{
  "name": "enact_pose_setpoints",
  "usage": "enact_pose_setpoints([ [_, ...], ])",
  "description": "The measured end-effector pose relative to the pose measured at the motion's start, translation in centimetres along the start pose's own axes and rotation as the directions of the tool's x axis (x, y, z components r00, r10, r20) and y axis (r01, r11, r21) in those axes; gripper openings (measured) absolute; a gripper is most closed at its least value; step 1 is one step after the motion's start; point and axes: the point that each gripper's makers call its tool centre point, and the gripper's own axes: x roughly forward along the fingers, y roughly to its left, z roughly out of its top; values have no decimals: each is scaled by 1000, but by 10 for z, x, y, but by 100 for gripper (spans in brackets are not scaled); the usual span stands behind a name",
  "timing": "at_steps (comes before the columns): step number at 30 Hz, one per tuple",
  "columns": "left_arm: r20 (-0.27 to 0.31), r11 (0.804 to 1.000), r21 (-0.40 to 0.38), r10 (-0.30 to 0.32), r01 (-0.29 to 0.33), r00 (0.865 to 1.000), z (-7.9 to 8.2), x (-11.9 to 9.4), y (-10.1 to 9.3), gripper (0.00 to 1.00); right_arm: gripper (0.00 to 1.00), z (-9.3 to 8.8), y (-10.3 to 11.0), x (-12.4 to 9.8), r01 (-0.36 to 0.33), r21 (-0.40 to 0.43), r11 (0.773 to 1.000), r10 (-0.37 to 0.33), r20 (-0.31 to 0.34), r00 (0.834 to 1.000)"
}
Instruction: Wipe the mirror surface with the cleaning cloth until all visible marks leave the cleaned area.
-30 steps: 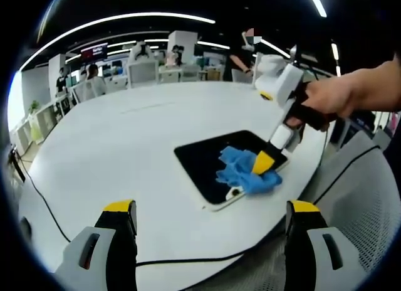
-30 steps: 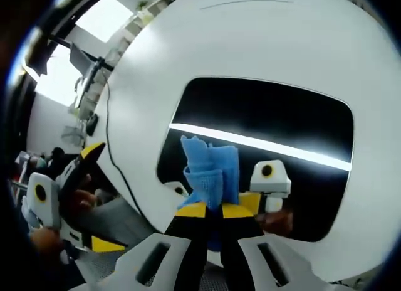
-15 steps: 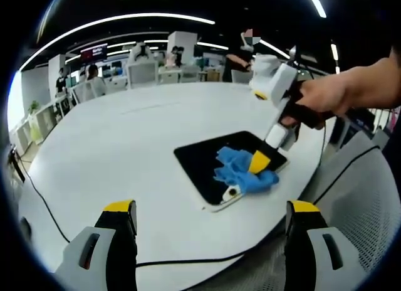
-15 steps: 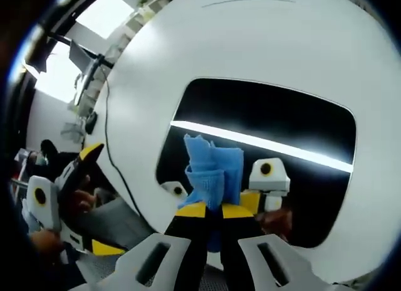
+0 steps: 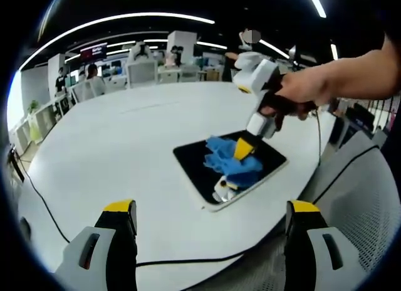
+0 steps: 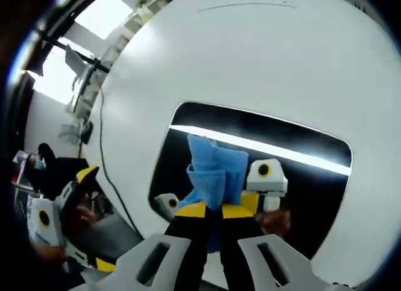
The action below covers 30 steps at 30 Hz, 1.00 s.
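My left claw point(image 5: 207, 241) hangs wide open and holds nothing, low over the near edge of the counter point(image 5: 113, 147), short of the mirror point(image 5: 195, 162). Beyond it, my right claw point(image 5: 240, 149) is clamped tight on the blue cleaning cloth point(image 5: 227, 158) and presses it down onto the glass. Over the last second I have dragged the cloth from the mirror's near right corner in toward its middle, so the wad now sits further up the dark surface. In the right gripper view the same shift shows: the cleaning cloth point(image 6: 213, 172), bunched between my closed jaws, now reaches the bright strip of light reflected across the mirror point(image 6: 301, 197). I judge this to be one stroke within the wipe, not its end; most of the glass beyond the cloth has yet to be covered, and I cannot make out individual marks on it. A cable point(image 5: 44, 203) runs along the counter to the left of the mirror. There are no containers on the counter. Beyond the mirror, past the counter's far edge, stand office desks and chairs.
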Motion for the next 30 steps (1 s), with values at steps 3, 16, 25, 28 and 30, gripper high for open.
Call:
enact_pose_setpoints([
  [3,-1,1000,0,-1,1,1000,0,0,0,99,1,11,-4,1,15,-10,1000,-15,6,1000],
  [16,-2,1000,-3,3,-3,1000,0,-1,1,99,0,49,-18,0,64,-39,997,-62,38,997],
  [25,1,1000,-7,9,-9,1000,0,-1,2,99,0,63,-19,-1,83,-50,995,-81,52,995],
  [28,2,1000,-8,10,-10,1000,0,-1,3,99,0,65,-19,0,82,-40,996,-79,60,995],
  [30,1,1000,-7,11,-11,1000,0,-1,2,99,0,66,-20,0,81,-34,996,-79,64,995],
])
